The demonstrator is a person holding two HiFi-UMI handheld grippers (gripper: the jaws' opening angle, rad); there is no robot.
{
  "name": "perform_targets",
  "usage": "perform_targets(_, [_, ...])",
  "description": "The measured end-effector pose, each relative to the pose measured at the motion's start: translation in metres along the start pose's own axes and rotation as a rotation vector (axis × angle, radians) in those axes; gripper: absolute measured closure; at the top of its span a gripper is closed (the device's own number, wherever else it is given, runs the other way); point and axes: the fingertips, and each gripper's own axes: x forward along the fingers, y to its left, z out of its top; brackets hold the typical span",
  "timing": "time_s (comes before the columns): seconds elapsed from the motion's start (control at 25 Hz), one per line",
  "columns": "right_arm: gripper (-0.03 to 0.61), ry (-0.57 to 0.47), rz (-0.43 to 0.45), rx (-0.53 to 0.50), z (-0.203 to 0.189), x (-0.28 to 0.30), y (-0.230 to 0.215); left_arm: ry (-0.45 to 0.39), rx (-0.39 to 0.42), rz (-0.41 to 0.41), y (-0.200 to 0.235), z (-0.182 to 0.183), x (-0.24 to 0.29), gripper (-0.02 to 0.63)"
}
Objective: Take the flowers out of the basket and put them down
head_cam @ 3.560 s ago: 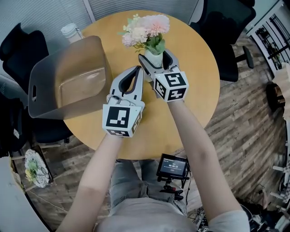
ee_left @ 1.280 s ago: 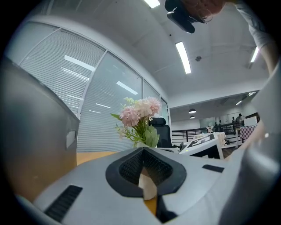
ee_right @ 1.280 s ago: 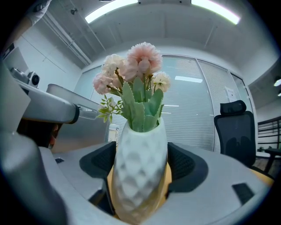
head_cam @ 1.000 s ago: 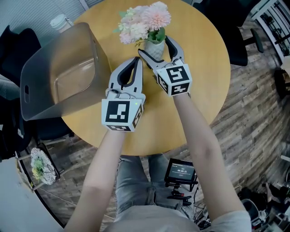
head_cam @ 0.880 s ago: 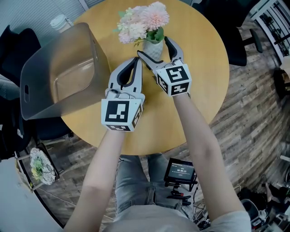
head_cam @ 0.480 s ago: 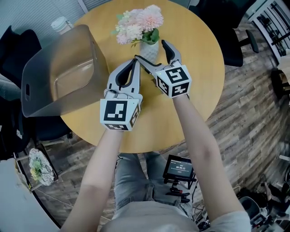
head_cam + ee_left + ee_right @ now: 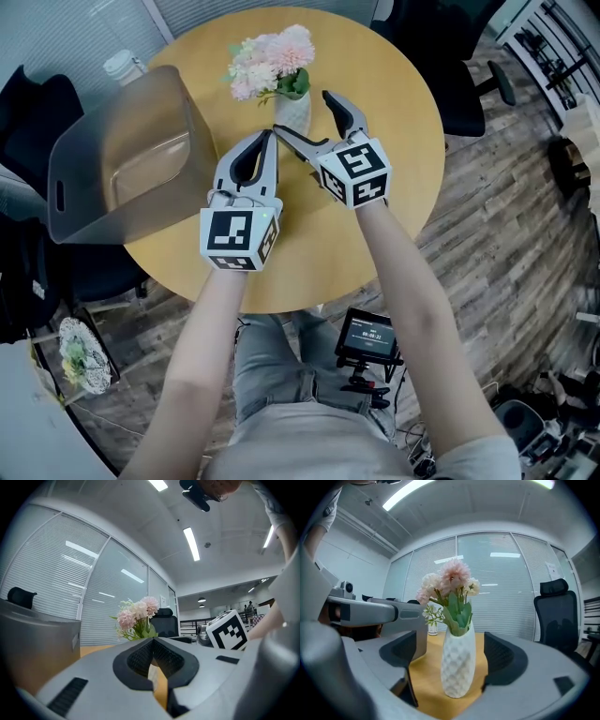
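Right hand-held gripper (image 7: 302, 111) just opened, flowers (image 7: 272, 64) standing free between its jaws.

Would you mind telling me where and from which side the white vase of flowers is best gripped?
Grip the vase across its wide textured belly, below the flowers, coming in level from the near edge of the table. It stands upright, its neck narrows, and the blooms spread over the top.

A bunch of pink and cream flowers (image 7: 270, 64) with green leaves stands upright in a white, diamond-textured vase (image 7: 292, 112) on the round wooden tabletop (image 7: 398, 122). The basket (image 7: 94, 202), a grey-brown plastic tub with a handle slot, sits mouth upward at the tabletop's left edge, near the vase but not touching it.
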Motion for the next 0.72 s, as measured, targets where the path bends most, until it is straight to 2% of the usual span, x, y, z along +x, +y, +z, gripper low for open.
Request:
perform_targets(0.32, [0.117, 0.009, -0.002, 0.015, 0.02, -0.013, 0.004, 0.005, 0.014, 0.001, -0.002, 0.013, -0.01, 0.61])
perform_targets(0.72, [0.118, 0.016, 0.02, -0.036, 0.05, -0.031, 0.012, -0.019, 0.033, -0.002, -0.004, 0.037, -0.017, 0.611])
